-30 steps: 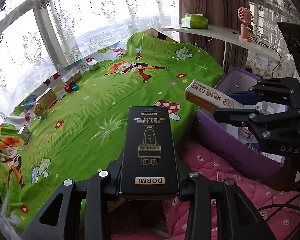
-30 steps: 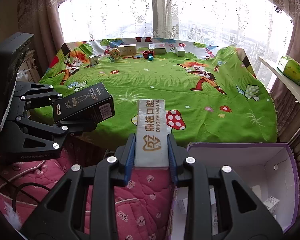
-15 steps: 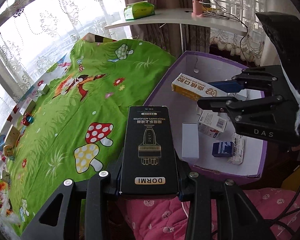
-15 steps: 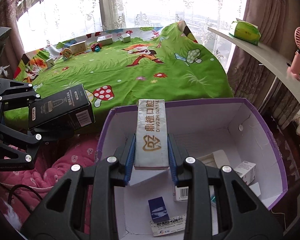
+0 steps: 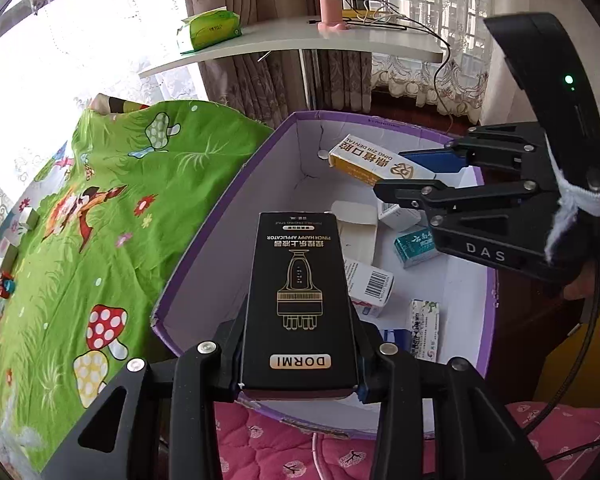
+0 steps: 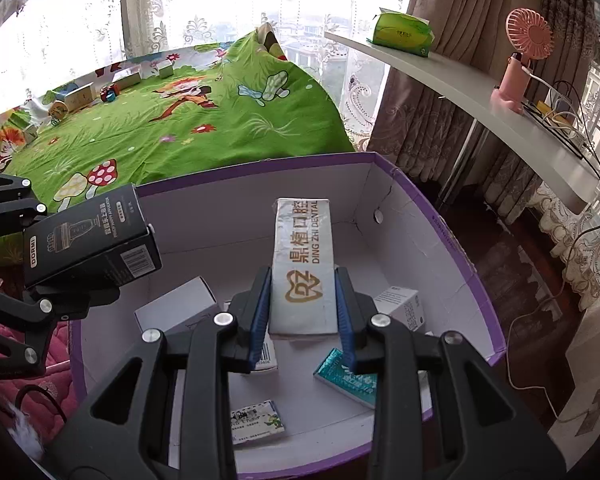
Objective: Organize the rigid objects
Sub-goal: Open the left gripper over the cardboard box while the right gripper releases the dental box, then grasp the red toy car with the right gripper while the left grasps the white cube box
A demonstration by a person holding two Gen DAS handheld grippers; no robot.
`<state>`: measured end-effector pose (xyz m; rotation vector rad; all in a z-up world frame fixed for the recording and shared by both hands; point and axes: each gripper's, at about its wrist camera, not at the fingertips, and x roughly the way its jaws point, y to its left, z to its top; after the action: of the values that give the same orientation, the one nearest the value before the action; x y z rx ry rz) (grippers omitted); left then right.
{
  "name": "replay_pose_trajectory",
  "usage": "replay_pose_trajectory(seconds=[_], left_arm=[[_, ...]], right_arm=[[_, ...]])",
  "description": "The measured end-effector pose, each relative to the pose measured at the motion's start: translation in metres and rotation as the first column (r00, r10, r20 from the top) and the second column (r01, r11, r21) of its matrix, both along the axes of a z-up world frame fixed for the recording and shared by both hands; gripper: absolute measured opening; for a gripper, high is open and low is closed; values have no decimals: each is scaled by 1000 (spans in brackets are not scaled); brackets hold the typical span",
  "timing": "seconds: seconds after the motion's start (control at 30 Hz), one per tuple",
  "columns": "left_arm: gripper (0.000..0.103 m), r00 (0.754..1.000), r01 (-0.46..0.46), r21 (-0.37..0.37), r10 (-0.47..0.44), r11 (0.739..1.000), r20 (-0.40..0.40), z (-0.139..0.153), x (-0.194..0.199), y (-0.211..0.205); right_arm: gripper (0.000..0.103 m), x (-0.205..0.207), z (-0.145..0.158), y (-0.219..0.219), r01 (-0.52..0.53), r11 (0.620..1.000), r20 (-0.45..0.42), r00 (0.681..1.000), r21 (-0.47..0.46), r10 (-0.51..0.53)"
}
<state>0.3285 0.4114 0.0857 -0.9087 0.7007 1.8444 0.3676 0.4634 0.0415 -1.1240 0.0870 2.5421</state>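
My left gripper (image 5: 298, 354) is shut on a black DORMI box (image 5: 298, 296) and holds it over the near left rim of the purple storage box (image 5: 220, 204). My right gripper (image 6: 303, 312) is shut on a white Ding Zhi Dental box (image 6: 303, 264) and holds it above the inside of the purple box (image 6: 456, 240). The right gripper with its box (image 5: 374, 162) shows in the left wrist view; the left gripper's black box (image 6: 88, 240) shows at the left of the right wrist view. Several small boxes lie on the purple box's floor.
A bed with a green cartoon sheet (image 6: 180, 120) lies left of the purple box, with small boxes and toys (image 6: 76, 96) along its far edge. A white shelf (image 6: 460, 92) holds a green tissue pack (image 6: 402, 34) and a pink fan (image 6: 520, 76). Pink quilt (image 5: 284, 440) lies below.
Both grippers have swung right from over the bed to over the purple box, each keeping hold of its box. The right one's box is now deeper over the box's inside.
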Motion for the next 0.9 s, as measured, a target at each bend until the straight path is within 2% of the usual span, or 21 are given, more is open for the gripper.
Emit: replay_pose_trajectory(seconds=[0.03, 0.07, 0.1, 0.13, 0.17, 0.3, 0.37, 0.43, 0.5, 0.63, 0.73, 0.8, 0.9], left_arm=[[41, 999, 10, 23, -10, 1000, 39, -2, -1, -2], [48, 997, 18, 40, -21, 999, 75, -4, -2, -4], [60, 995, 25, 45, -29, 999, 96, -7, -2, -6], [65, 995, 23, 43, -27, 999, 94, -9, -2, -10], [70, 997, 14, 41, -17, 999, 72, -10, -3, -16], [71, 995, -80, 25, 81, 996, -64, -8, -23, -50], [75, 978, -173, 44, 177, 984, -106, -7, -45, -80], [76, 950, -288, 66, 293, 955, -107, -5, -74, -117], [78, 908, -391, 88, 400, 916, -122, -5, -96, -157], [82, 798, -567, 92, 574, 819, -183, -13, -139, -234], [82, 694, -697, 93, 701, 711, -161, -20, -174, -291], [82, 613, -772, 100, 777, 627, -144, -21, -191, -329], [82, 522, -837, 127, 846, 532, -105, -20, -205, -374]], right_arm=[[35, 0, -1, 2, 16, 1000, 9, 1000, 9, -16], [40, -1, -3, 4, 41, 999, 22, 999, 22, -41], [46, -3, -4, 6, 69, 997, 39, 997, 32, -70], [62, -5, -6, 8, 93, 995, 52, 994, 34, -94], [72, -7, -6, 9, 104, 994, 57, 993, 24, -105], [73, -28, 3, -14, 23, 1000, 47, 999, 11, -23], [81, -46, 9, -35, -48, 998, 44, 998, 39, 46], [83, -68, 12, -59, -122, 991, 46, 992, 48, 120], [83, -96, 13, -84, -209, 977, 47, 977, 34, 208], [83, -166, 8, -137, -374, 927, 44, 926, -25, 374], [83, -230, -3, -181, -461, 887, 71, 884, -32, 462], [83, -276, -10, -207, -509, 860, 72, 857, -37, 510], [83, -350, -19, -235, -535, 843, 73, 840, -60, 538]])
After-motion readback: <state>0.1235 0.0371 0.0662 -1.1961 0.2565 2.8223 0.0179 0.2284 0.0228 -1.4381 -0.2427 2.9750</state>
